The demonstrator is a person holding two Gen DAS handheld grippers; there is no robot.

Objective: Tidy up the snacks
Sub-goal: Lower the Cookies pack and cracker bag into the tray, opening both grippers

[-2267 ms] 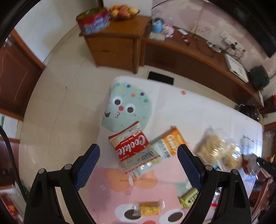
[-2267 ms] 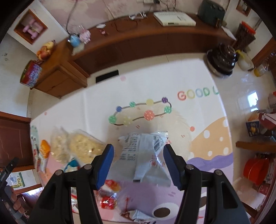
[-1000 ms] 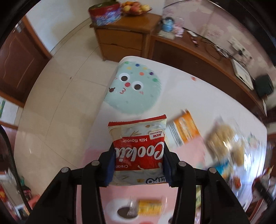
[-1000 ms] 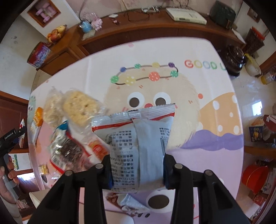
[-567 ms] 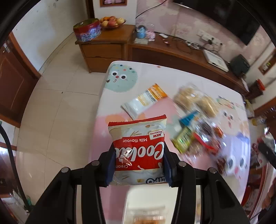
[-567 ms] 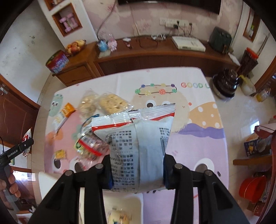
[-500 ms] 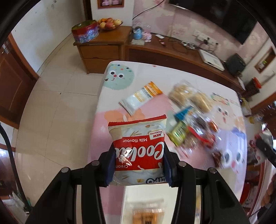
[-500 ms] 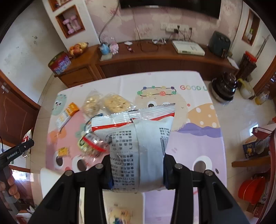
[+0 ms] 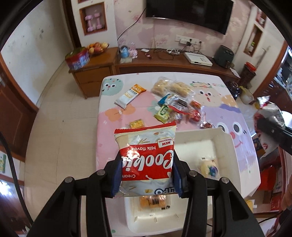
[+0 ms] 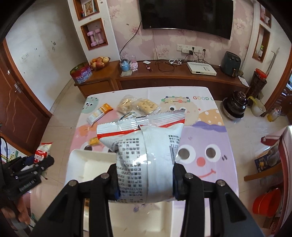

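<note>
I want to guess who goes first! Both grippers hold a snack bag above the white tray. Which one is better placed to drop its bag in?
Probably the left gripper. Its cookie bag hangs over the tray, with snacks already inside. The right gripper and its bag also hang over it, so it is close.

Left claw [image 9: 147, 175] grips cookie pack [image 9: 146, 155] above tray [image 9: 226, 145].

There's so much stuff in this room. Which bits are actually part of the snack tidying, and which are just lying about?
Part of the job:
- cookie packet in the left gripper
- silver packet in the right gripper
- white tray
- loose snacks on the table

Just lying about:
- fruit bowl
- red tin
- television
- pink dumbbells
</note>
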